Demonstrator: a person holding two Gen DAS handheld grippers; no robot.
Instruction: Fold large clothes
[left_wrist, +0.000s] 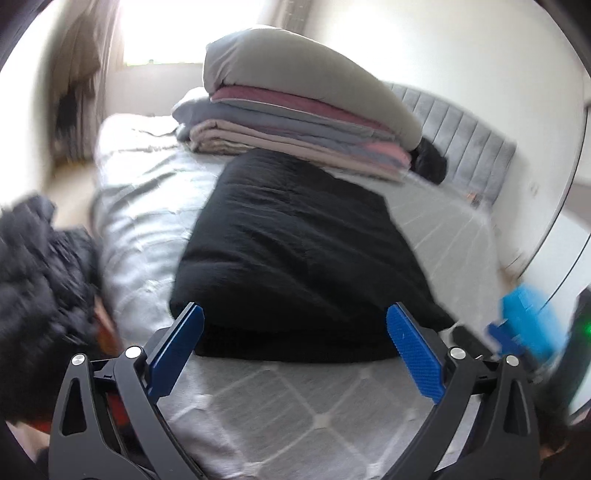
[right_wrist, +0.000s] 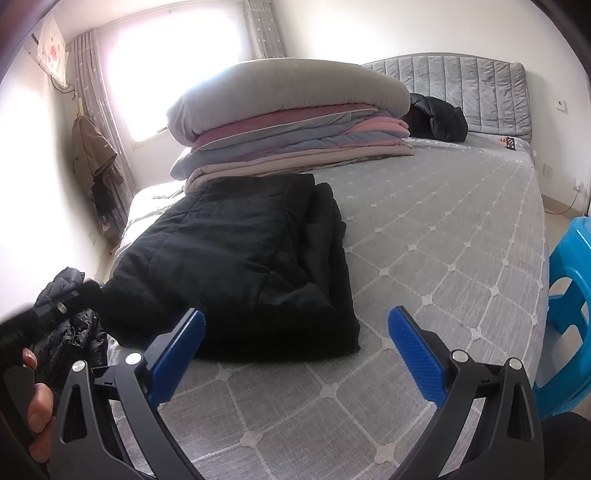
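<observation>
Blue-padded left tongs and right tongs are held spread, empty. The folded black coat lies at 12 o'clock on the bed. Its puffy layers could be sprung open by a careless nudge.

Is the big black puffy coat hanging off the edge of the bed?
No, the folded black puffy coat lies flat on the grey quilted bed cover, with cover showing around its near edge.

Black folded coat; grey diamond-patterned bedspread.
</observation>
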